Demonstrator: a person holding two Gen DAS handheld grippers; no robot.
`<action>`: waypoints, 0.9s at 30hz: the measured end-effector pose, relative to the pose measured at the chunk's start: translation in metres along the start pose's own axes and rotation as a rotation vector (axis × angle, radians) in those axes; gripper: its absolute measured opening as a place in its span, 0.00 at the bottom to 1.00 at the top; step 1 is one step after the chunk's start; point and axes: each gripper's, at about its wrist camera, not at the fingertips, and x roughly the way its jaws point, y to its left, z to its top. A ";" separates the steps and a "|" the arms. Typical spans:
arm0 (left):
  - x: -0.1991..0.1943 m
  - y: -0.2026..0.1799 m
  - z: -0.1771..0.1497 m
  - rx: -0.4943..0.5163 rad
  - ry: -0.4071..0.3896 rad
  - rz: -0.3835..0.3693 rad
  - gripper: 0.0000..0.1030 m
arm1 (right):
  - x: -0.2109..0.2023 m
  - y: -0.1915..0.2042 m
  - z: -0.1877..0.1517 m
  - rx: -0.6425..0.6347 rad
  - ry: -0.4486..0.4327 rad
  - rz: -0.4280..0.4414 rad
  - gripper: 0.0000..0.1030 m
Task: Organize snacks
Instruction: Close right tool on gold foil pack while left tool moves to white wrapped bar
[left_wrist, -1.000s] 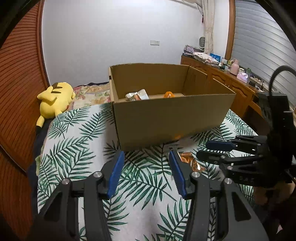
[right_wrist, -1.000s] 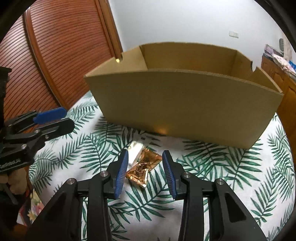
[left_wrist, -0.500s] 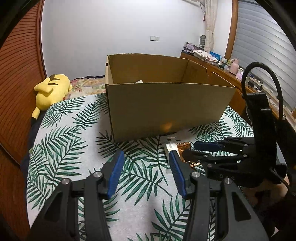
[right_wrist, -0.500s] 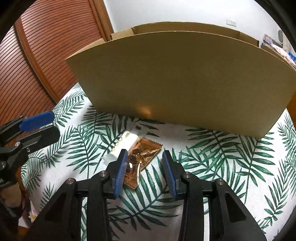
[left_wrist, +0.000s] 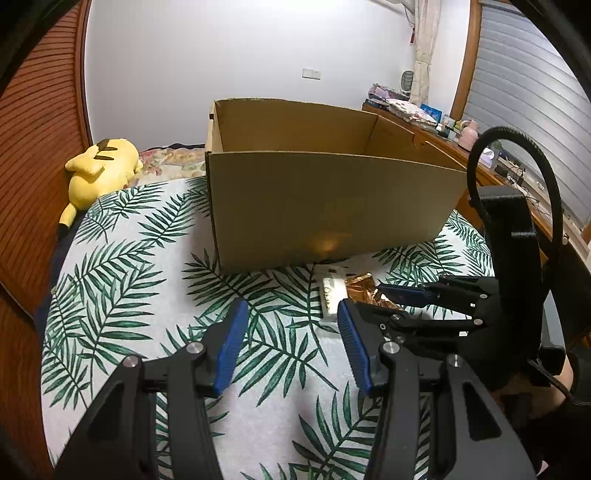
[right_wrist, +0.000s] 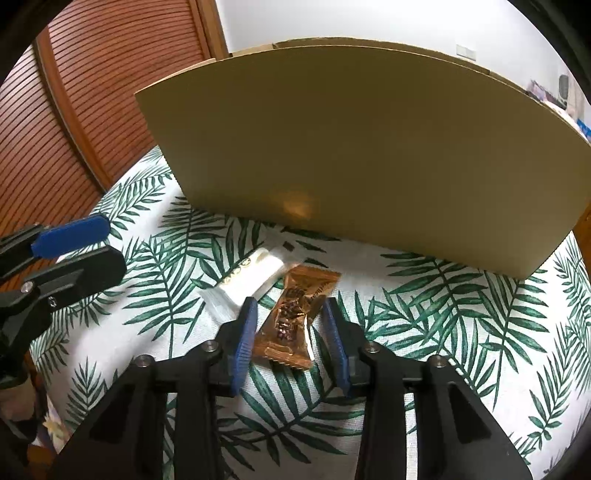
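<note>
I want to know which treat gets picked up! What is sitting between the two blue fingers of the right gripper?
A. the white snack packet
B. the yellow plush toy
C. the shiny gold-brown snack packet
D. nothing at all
C: in the right wrist view the gold-brown snack packet lies on the leaf-print cover between the fingers of the right gripper, while the white snack packet sits just outside them.

My left gripper (left_wrist: 288, 336) is matte black plastic, its two angular fingers (left_wrist: 232, 339) faced with ribbed blue pads and pinned by silver screw heads at the joints. My right gripper (right_wrist: 290, 325) is built the same; seen from the other side, a thick black cable (left_wrist: 517, 147) loops above its black mount (left_wrist: 513, 236).
</note>
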 end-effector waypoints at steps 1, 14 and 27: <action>0.001 -0.001 0.000 0.002 0.002 -0.001 0.49 | 0.000 0.001 0.000 -0.003 0.000 -0.004 0.28; 0.029 -0.018 0.009 0.017 0.049 -0.017 0.49 | -0.021 -0.012 -0.016 0.025 -0.048 0.010 0.22; 0.068 -0.042 0.014 0.028 0.134 0.021 0.48 | -0.062 -0.036 -0.030 0.060 -0.135 0.010 0.23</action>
